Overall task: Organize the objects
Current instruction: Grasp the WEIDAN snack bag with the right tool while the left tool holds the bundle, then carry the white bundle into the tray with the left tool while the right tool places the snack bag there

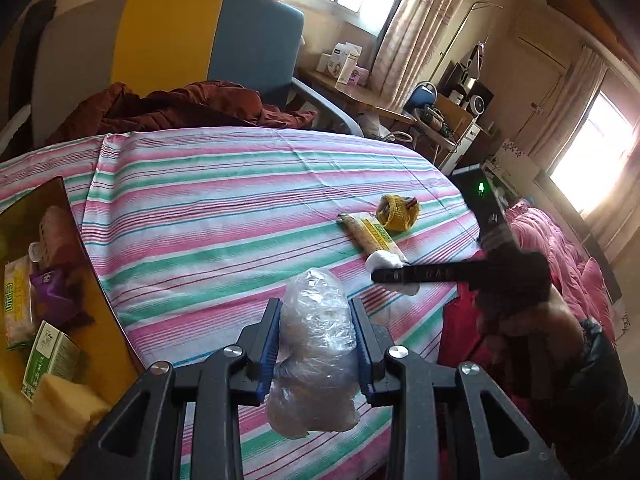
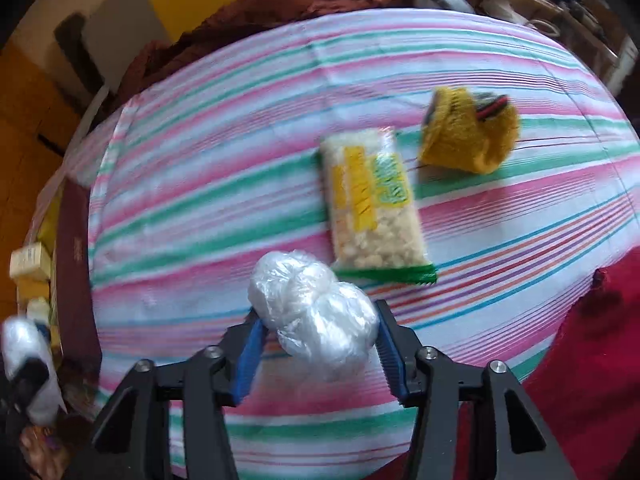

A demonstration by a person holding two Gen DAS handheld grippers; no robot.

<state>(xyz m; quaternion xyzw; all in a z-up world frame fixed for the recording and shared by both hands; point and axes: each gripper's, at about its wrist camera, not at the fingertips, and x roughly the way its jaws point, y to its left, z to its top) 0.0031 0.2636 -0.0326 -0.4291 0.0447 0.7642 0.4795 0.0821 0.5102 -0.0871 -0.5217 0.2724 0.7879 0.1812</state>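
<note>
Box [image 1: 60, 264] at nine o'clock partly filled; left gripper [image 1: 316, 320] clamps crinkled clear plastic bundle [image 1: 316, 344]; right gripper [image 2: 320, 344] parted around second white plastic bundle [image 2: 316, 316]; clear yellow-green snack packet [image 2: 372, 204], yellow knitted pouch [image 2: 468, 136] remain on striped tabletop [image 2: 200, 184].

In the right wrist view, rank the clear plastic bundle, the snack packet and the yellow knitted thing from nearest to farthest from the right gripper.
1. Clear plastic bundle: between the right gripper's fingers.
2. Snack packet: just beyond, slightly right, flat on the striped cloth.
3. Yellow knitted thing: farthest, up and to the right of the packet.
</note>
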